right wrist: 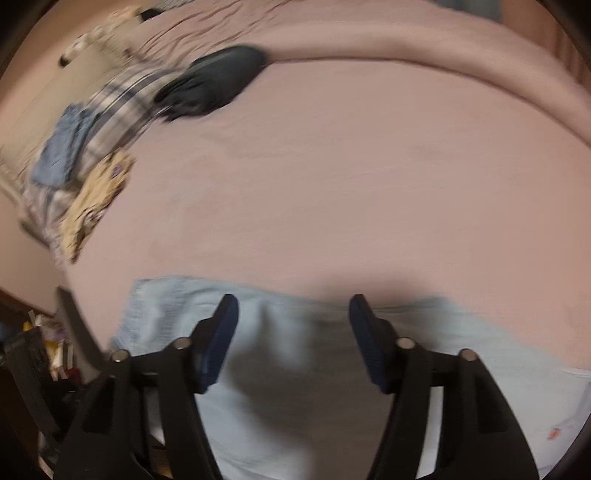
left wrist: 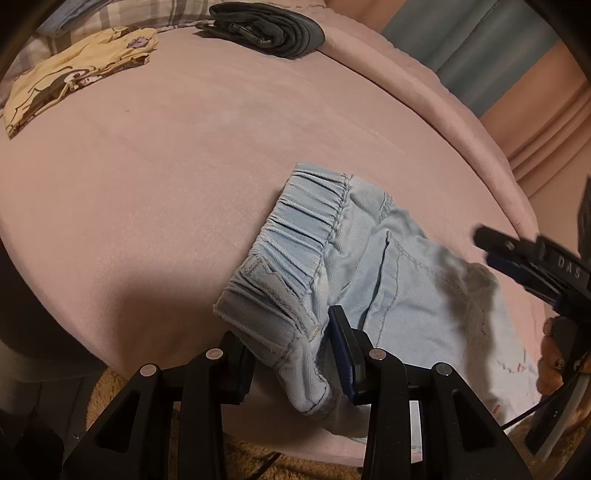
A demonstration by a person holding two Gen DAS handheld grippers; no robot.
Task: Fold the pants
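Observation:
Light blue pants (left wrist: pixel 369 273) lie on the pink bed (left wrist: pixel 184 166) near its front edge, elastic waistband toward the left. My left gripper (left wrist: pixel 291 354) is open, its jaws on either side of the waistband corner that hangs over the edge. My right gripper (right wrist: pixel 293 328) is open and empty, hovering over the pants (right wrist: pixel 280 369), which lie flat below it. The right gripper also shows in the left wrist view (left wrist: pixel 517 254), above the pants' right part. The right wrist view is blurred.
Folded dark pants (left wrist: pixel 266 27) lie at the bed's far edge. A yellow printed garment (left wrist: pixel 70 77) lies at the far left, next to plaid bedding (right wrist: pixel 110 107) and a blue folded item (right wrist: pixel 59 151). The bed's right edge (left wrist: pixel 480 122) drops toward curtains.

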